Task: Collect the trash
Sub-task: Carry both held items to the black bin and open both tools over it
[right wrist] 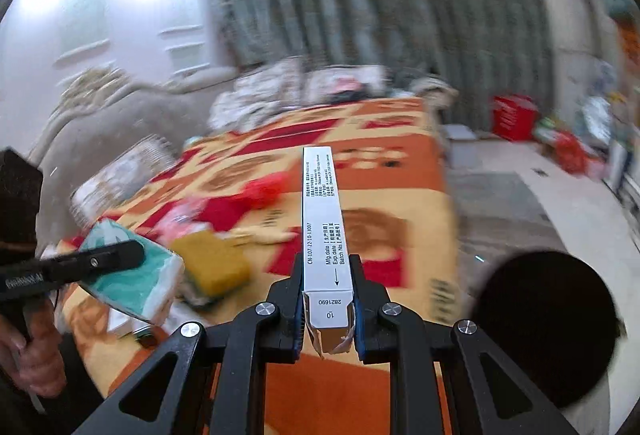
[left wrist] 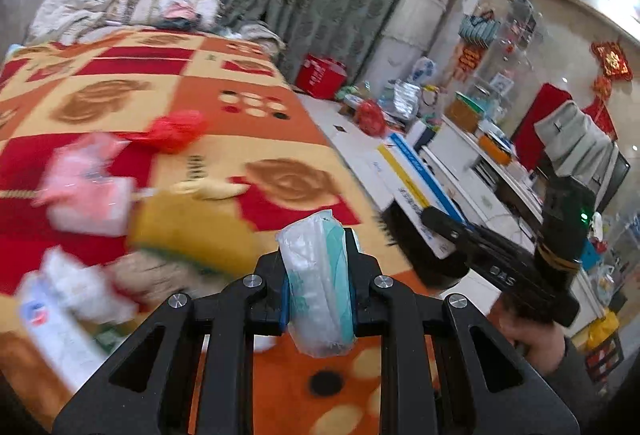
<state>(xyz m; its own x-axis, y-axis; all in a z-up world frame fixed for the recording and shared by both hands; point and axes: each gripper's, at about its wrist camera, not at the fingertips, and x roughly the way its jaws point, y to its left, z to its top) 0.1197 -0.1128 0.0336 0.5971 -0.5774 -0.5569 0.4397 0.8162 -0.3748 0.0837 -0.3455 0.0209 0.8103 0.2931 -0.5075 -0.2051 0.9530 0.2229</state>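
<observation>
Both hands are loaded: left hand-held gripper [left wrist: 318, 275] is clamped on a tissue pack [left wrist: 320, 287], right hand-held gripper [right wrist: 327, 299] pinches a long white carton [right wrist: 322, 231], both above the bed [left wrist: 240, 83]. I'd keep both squeezes firm, since the carton's torn end looks crushable, and carry them level to the bin.

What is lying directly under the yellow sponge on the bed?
The yellow sponge rests partly on a crumpled beige-white thing, too blurred to identify, and the patterned blanket. Its green underside shows at the edge. Whatever lies beneath its middle is covered.
</observation>
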